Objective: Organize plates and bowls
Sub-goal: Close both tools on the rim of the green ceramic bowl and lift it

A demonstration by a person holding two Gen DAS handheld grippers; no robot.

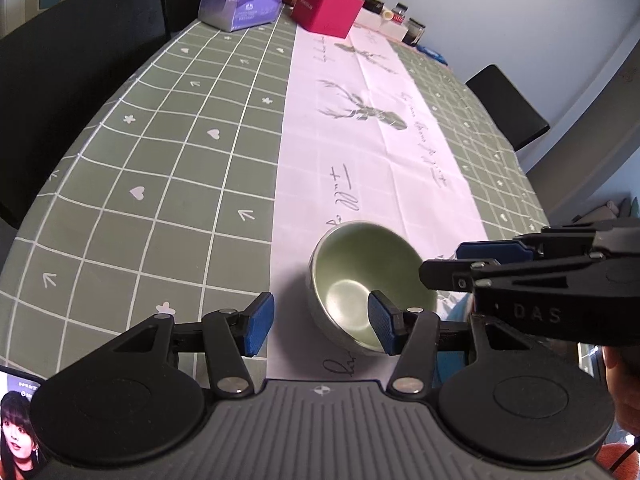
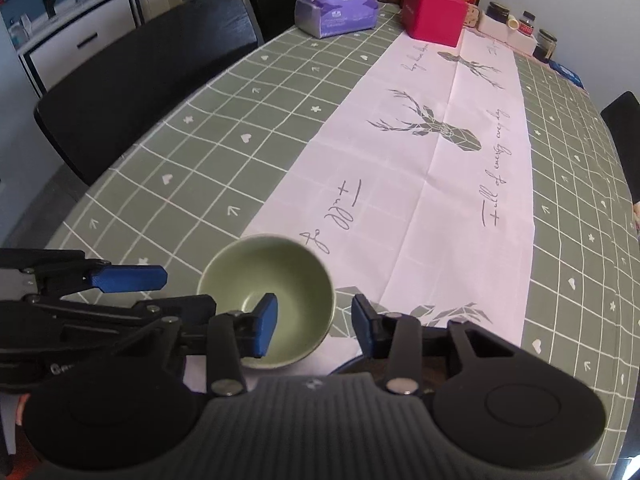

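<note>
A small green bowl (image 1: pixel 362 280) stands upright and empty on the white runner near the table's front edge; it also shows in the right wrist view (image 2: pixel 276 280). My left gripper (image 1: pixel 320 324) is open, its right pad over the bowl's near rim, nothing held. My right gripper (image 2: pixel 314 326) is open, with its left pad inside the bowl and its right pad outside the bowl's right wall. The rim lies between the pads with gaps on both sides. A dark round edge (image 2: pixel 352 364), perhaps a plate, shows under the right gripper.
The table has a green checked cloth (image 1: pixel 160 160) and a white deer-print runner (image 2: pixel 440 200). At the far end stand a purple tissue pack (image 2: pixel 336 14), a red box (image 2: pixel 434 14), bottles and jars. Black chairs (image 2: pixel 140 80) line the left side. A phone (image 1: pixel 18 420) lies at the front left.
</note>
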